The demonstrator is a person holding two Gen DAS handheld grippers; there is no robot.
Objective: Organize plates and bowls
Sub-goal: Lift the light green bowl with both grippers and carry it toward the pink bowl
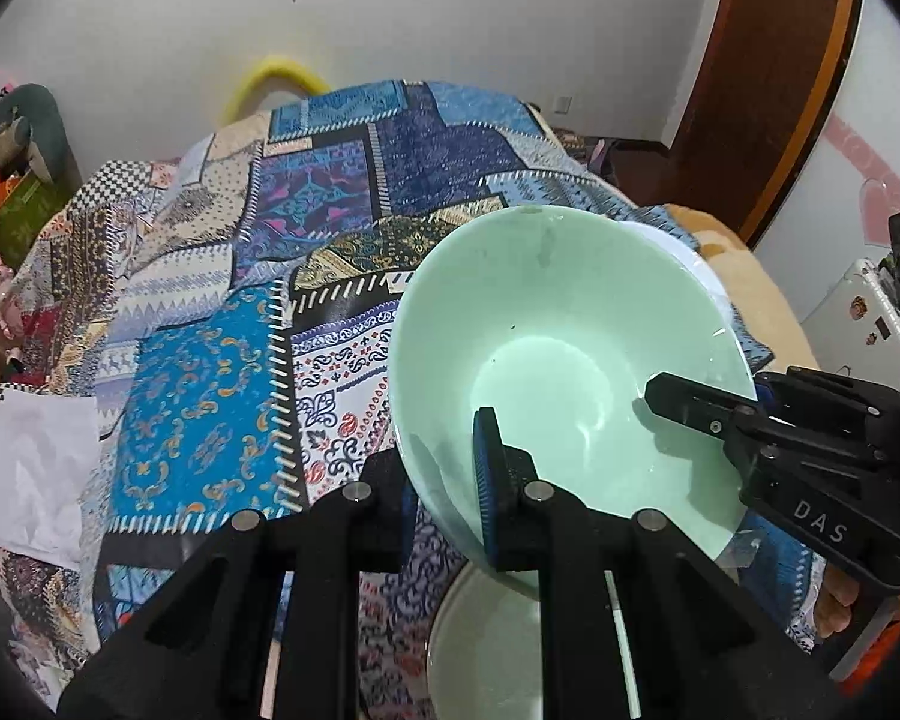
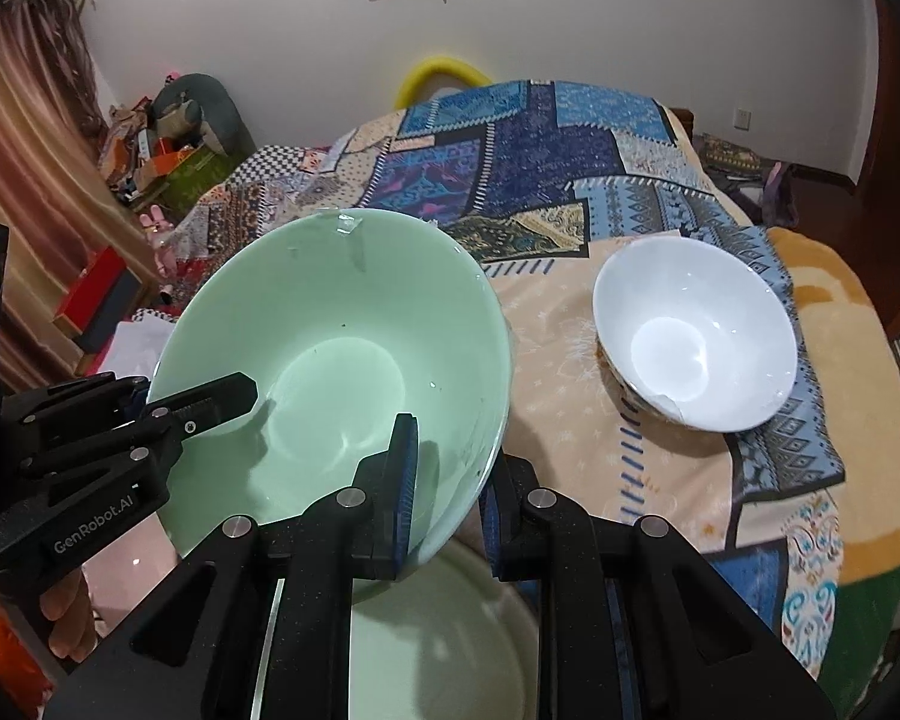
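Both grippers hold one pale green bowl point(image 1: 570, 330) by opposite sides of its rim, tilted and lifted above the table. My left gripper point(image 1: 444, 480) is shut on its near-left rim, one finger inside, one outside. My right gripper point(image 2: 450, 480) is shut on the opposite rim of the same green bowl point(image 2: 342, 360). Each gripper shows in the other's view: the right point(image 1: 690, 402), the left point(image 2: 210, 402). A second green dish point(image 2: 444, 630) lies directly below the held bowl. A white bowl point(image 2: 696, 330) with a chipped near rim sits on the table to the right.
The round table has a patchwork blue patterned cloth point(image 1: 222, 372) over a beige blanket point(image 2: 570, 360). White paper point(image 1: 30, 468) lies at the left edge. Clutter and boxes point(image 2: 162, 162) stand by the far left wall. A wooden door frame point(image 1: 768, 90) is at right.
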